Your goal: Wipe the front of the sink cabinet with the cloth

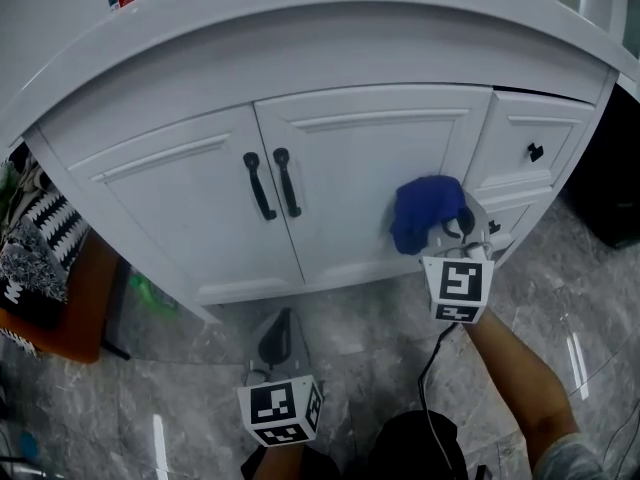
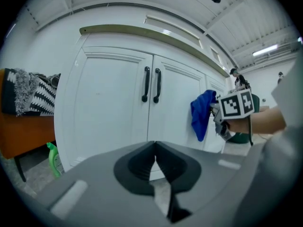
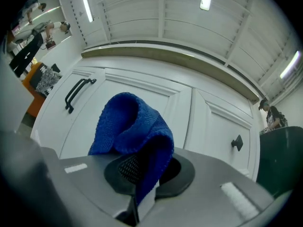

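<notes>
Nearest to us, low in the head view, the left gripper (image 1: 279,336) hangs over the grey marbled floor (image 1: 380,353), well apart from the cabinet. Its jaws are together with nothing between them, so it takes no part in the wiping.

Further in, the right gripper (image 1: 452,230) is clamped on the blue knitted cloth (image 1: 425,213). The cloth bunches up above the jaws, with a fold pinched between them. It sits at the lower right part of the right-hand door (image 1: 350,168) of the white panelled sink cabinet (image 1: 180,183), and from the left gripper view it appears to touch the door face.

We judge the wiping to be under way on this door. The white paint shows no streaks, damp patches or dirt, so we cannot tell which areas are already done. Going by where the cloth lies, the left door beyond the pair of black bar handles (image 1: 272,184) and the drawer fronts with the small black knob (image 1: 536,152) may yet need passes. The task looks partway at best.
</notes>
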Action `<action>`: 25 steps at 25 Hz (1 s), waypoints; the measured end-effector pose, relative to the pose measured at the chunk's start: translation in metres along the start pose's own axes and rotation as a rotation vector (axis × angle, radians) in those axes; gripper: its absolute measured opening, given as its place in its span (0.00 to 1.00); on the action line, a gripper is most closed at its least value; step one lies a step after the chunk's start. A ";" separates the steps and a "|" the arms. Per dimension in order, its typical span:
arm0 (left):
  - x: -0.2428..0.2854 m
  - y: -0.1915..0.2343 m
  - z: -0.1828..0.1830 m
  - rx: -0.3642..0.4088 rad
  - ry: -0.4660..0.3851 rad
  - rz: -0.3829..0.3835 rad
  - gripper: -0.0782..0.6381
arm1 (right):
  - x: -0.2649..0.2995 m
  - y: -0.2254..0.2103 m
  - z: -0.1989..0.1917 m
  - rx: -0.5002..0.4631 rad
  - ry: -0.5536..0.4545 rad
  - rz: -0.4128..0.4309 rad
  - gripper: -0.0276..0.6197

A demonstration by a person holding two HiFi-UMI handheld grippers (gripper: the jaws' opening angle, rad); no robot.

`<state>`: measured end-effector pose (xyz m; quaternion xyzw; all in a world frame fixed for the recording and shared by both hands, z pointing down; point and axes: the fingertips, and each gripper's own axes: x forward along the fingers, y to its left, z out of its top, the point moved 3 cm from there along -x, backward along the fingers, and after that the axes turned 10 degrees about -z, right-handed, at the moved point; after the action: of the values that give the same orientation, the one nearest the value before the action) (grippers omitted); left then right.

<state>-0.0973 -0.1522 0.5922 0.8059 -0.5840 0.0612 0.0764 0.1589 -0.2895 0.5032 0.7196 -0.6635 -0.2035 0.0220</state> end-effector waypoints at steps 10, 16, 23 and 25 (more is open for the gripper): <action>-0.011 -0.001 0.009 0.009 -0.019 -0.001 0.12 | -0.017 0.013 -0.058 -0.137 0.029 0.003 0.08; -0.024 0.010 0.015 0.008 -0.031 0.018 0.12 | -0.020 0.021 -0.069 -0.139 0.013 -0.052 0.08; -0.032 0.017 0.017 0.004 -0.037 0.028 0.12 | -0.020 0.033 -0.067 -0.086 0.088 -0.111 0.08; -0.034 0.019 0.018 0.003 -0.041 0.026 0.12 | -0.021 0.038 -0.065 -0.071 0.107 -0.111 0.08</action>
<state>-0.1258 -0.1300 0.5693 0.7994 -0.5957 0.0465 0.0625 0.1428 -0.2896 0.5793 0.7638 -0.6130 -0.1890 0.0715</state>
